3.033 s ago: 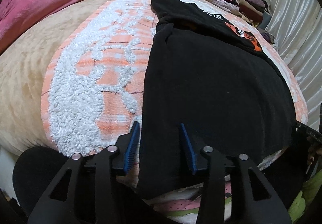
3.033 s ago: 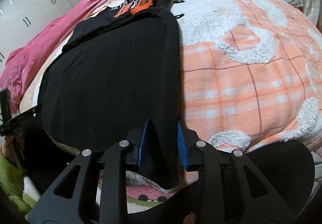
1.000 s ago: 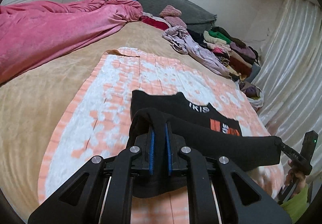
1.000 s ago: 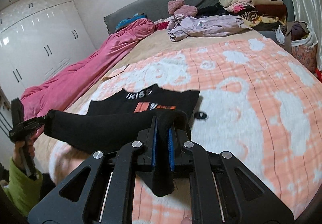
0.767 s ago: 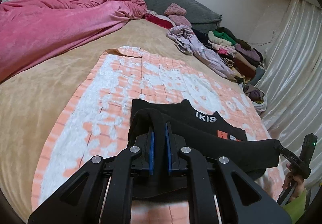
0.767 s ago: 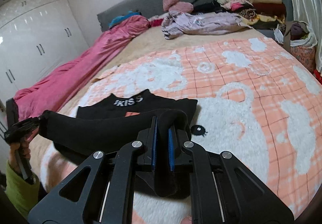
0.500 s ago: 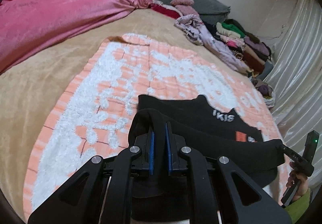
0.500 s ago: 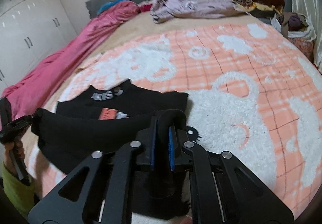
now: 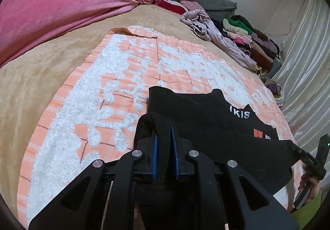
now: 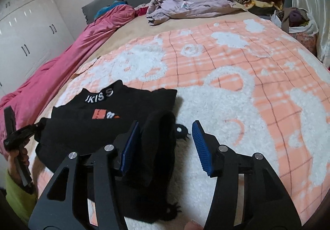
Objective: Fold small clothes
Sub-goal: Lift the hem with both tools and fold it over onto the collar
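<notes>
The black top (image 9: 206,118) is lying on the orange-and-white blanket (image 9: 115,93), near its front edge, with the lower half folded up over the printed chest. The left gripper (image 9: 164,155) is pinching the folded edge at one corner, its jaws narrow, having just eased apart a touch with cloth between them. The right gripper (image 10: 163,145) has just been opening; its jaws are standing apart, and the other corner of the fold is slumping between them, leaning against one blue pad (image 10: 129,145).
</notes>
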A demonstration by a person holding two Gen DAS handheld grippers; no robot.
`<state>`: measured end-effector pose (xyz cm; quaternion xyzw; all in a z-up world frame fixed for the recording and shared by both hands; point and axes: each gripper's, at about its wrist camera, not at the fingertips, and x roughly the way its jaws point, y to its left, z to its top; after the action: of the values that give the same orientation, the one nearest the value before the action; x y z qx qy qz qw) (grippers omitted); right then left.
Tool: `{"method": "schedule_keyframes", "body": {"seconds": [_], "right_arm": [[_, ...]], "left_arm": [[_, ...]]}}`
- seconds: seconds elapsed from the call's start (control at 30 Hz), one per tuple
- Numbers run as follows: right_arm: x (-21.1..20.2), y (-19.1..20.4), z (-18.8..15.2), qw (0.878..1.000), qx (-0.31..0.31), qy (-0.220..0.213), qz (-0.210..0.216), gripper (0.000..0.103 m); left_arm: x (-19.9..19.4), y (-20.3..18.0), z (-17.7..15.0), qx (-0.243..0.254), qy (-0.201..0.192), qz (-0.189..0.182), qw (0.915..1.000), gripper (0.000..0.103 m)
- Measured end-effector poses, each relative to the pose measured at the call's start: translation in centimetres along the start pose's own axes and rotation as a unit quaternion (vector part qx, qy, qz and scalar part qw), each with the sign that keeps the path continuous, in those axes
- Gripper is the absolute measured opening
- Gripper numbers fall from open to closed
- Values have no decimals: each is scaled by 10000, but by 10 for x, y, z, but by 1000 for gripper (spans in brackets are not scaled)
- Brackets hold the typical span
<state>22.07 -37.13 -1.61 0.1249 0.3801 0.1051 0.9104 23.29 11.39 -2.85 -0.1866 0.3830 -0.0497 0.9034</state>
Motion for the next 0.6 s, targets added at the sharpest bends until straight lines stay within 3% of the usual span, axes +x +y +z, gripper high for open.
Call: {"method": "schedule_keyframes", "body": {"seconds": [0.13,0.3,0.43,0.6], "right_arm": [[-20,17,1,9991,-320,-282,52,48],[-31,41,1,9944,-950,-463,-58,49],[-27,59,-5,9924,-1130,-273,412,49],[-15,96,-23,9833,-1669,74,728,49]], "left_arm": [[-15,-5,5,106,-234,151,9996,23],[-39,-5,12,245,-495,269,9981,23],[-57,-14,10,474,-625,245,9966,24],[-64,-38,-7,919,-559,101,9941,33]]}}
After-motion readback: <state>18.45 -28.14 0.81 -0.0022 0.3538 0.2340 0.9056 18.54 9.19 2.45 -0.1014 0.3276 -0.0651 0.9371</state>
